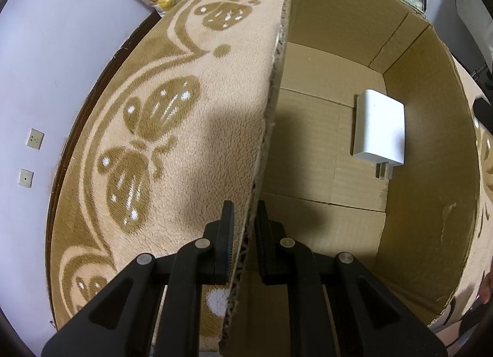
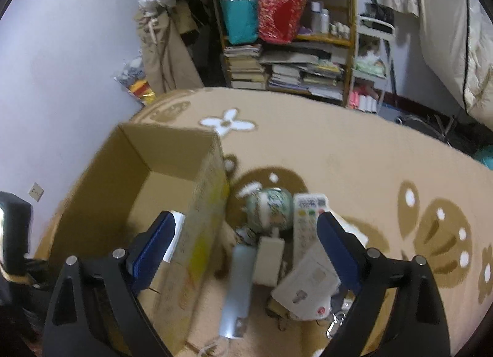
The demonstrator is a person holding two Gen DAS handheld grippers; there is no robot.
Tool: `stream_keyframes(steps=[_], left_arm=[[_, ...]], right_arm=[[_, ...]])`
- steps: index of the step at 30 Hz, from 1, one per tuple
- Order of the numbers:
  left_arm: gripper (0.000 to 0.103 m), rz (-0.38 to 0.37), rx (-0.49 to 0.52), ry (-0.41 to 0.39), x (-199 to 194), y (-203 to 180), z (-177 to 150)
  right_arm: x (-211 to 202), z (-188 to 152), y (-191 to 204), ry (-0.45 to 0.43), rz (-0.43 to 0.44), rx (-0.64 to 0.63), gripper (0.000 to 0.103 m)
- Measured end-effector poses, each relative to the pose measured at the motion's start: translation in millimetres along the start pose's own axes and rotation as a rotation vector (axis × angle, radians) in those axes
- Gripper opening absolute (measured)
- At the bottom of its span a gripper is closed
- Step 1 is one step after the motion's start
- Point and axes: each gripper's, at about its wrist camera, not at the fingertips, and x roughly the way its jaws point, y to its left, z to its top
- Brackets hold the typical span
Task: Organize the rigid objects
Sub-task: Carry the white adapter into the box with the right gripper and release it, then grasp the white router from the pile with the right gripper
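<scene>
Cardboard box wall clamped in my left gripper; right gripper jaws spread empty over the stiff, light remote — grip its long edges.

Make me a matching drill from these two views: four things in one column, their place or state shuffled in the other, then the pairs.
Things
1. white charger
2. left gripper
3. right gripper
4. remote control

Places or states
A. open, above the pile on the carpet
B. lying on the carpet beside the box
C. lying on the floor of the cardboard box
D. closed on the box's wall

Pairs: 1-C, 2-D, 3-A, 4-B
</scene>
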Motion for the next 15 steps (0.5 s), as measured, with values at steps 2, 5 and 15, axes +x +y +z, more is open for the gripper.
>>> stream_keyframes(steps=[2, 5, 15], left_arm=[[0.012, -0.001, 0.0, 0.0, -0.5, 0.1, 0.1], [0.012, 0.001, 0.003, 0.0, -0.9, -0.3, -0.1], [0.01, 0.001, 0.011, 0.002, -1.5, -2.0, -0.2]], right_arm=[[4.8, -5.3, -6.4, 0.014, -0.011, 0.022, 0.098], [11.2, -14.9, -17.6, 0.03, -0.033, 0.06, 0.098], [21.3, -23.4, -64.5, 0.051, -0.104, 0.227, 0.095]])
